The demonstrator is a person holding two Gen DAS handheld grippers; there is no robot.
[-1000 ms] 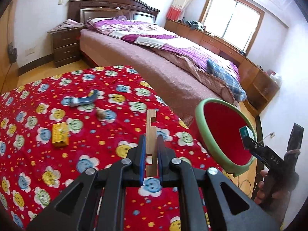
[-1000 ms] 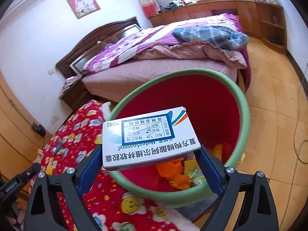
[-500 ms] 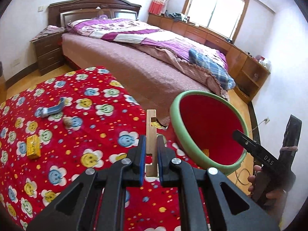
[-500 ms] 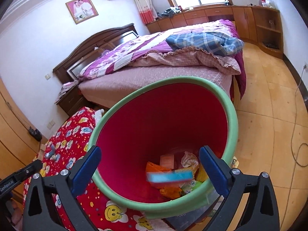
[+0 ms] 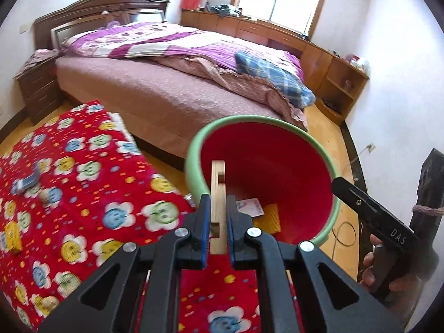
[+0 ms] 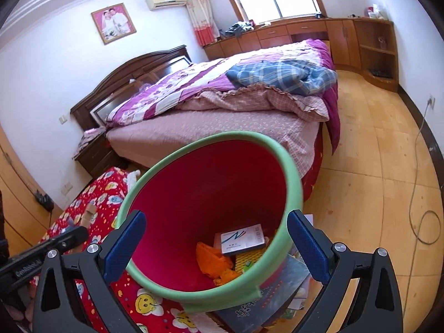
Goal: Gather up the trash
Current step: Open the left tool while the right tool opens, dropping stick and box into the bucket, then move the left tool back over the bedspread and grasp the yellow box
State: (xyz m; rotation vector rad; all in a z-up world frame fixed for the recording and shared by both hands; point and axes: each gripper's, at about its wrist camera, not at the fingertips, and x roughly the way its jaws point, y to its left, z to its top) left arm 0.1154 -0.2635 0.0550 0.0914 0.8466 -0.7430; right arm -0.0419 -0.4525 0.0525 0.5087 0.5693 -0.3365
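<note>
My left gripper (image 5: 216, 223) has its jaws clamped on a thin wooden strip (image 5: 218, 194) that stands straight up between them, its notched tip reaching over the near green rim of the bin (image 5: 194, 149). From this camera the bin sits just ahead of the jaws and slightly to their right, and past the strip I can see only a white card and something yellow at the bottom. Left of the jaws, on the red flowered tabletop (image 5: 91, 216), lie a grey-blue tube (image 5: 26, 181), a small brownish lump (image 5: 43, 194) beside it, and a yellow box (image 5: 12, 236) nearer to me. At the right edge a hand (image 5: 373, 266) holds the other tool.

My right gripper (image 6: 215, 247) has its jaws wide apart with nothing between the pads; they have just finished opening. The bin's mouth fills the space between and ahead of them. This camera looks straight in and shows the white-and-black medicine box (image 6: 242, 238) lying on top of orange wrappers (image 6: 212, 258) and a yellow piece. It also shows some books (image 6: 266, 302) under the bin, below the right jaw, which the left camera does not.
</note>
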